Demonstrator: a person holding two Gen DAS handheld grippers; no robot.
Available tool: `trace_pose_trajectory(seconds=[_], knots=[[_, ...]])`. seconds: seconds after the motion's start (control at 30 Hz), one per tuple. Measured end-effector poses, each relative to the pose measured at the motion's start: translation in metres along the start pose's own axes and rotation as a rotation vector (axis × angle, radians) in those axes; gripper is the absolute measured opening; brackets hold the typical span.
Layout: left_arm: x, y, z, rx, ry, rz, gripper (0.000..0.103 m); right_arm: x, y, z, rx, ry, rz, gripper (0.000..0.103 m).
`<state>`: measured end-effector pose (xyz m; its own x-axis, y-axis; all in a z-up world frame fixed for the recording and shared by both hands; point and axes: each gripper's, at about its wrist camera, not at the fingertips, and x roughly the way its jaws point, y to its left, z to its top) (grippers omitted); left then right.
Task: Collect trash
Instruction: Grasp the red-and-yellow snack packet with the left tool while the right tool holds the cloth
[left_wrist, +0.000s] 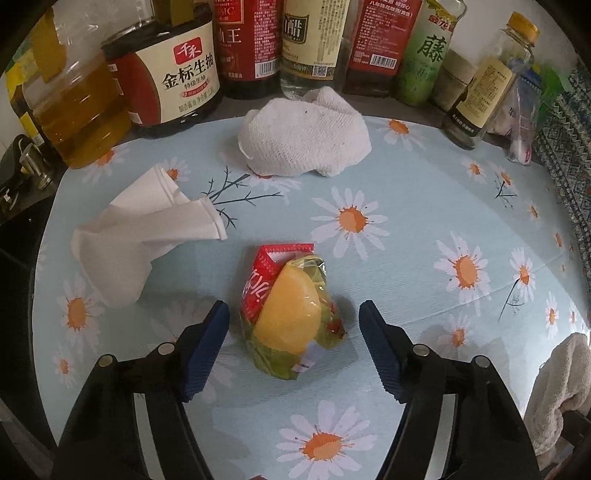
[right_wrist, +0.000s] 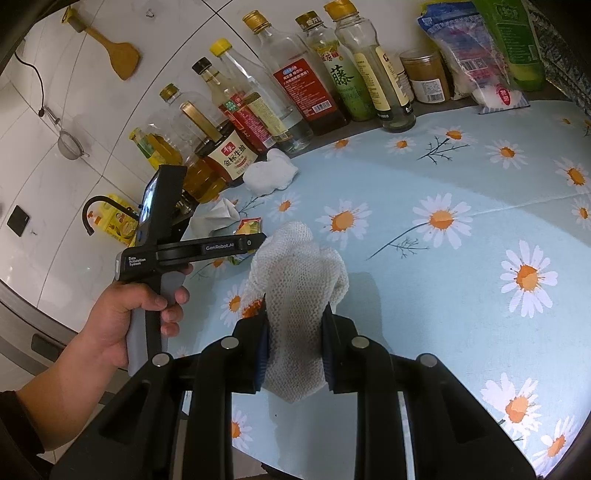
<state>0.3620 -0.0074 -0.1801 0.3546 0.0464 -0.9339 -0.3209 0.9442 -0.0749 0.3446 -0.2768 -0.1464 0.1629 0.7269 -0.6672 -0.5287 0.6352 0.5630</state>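
Observation:
A crumpled snack wrapper (left_wrist: 288, 314), red and clear with a yellow piece inside, lies on the daisy-print tablecloth (left_wrist: 443, 206). My left gripper (left_wrist: 291, 314) points down over it, open, one blue pad on each side with a small gap to the wrapper. A folded white tissue (left_wrist: 147, 229) lies to its left. A white knitted cloth (left_wrist: 303, 136) sits further back by the bottles. My right gripper (right_wrist: 296, 310) is shut on another white knitted cloth (right_wrist: 299, 266), which bulges out ahead of the pads. In the right wrist view the wrapper (right_wrist: 249, 226) is partly hidden behind the left gripper's body.
A row of sauce and oil bottles (left_wrist: 177, 74) lines the back edge of the table. Bags and a jar (right_wrist: 424, 74) stand at the back right. A person's hand (right_wrist: 125, 317) holds the left gripper's handle. A black faucet (right_wrist: 92, 210) and white tiled wall are on the left.

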Motion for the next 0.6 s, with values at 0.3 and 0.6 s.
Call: trace_pose_trajectory(seconds=[0.3,0.6], knots=[[0.001,-0.004,0.000,0.035,-0.015,0.030,0.053,0.004,0.002,-0.001,0.006,0.009,-0.002,0.025],[-0.010,0.002,-0.006,0.042,-0.017,0.003,0.052,0.005,0.008,-0.001,-0.004,0.007,-0.001,0.025]])
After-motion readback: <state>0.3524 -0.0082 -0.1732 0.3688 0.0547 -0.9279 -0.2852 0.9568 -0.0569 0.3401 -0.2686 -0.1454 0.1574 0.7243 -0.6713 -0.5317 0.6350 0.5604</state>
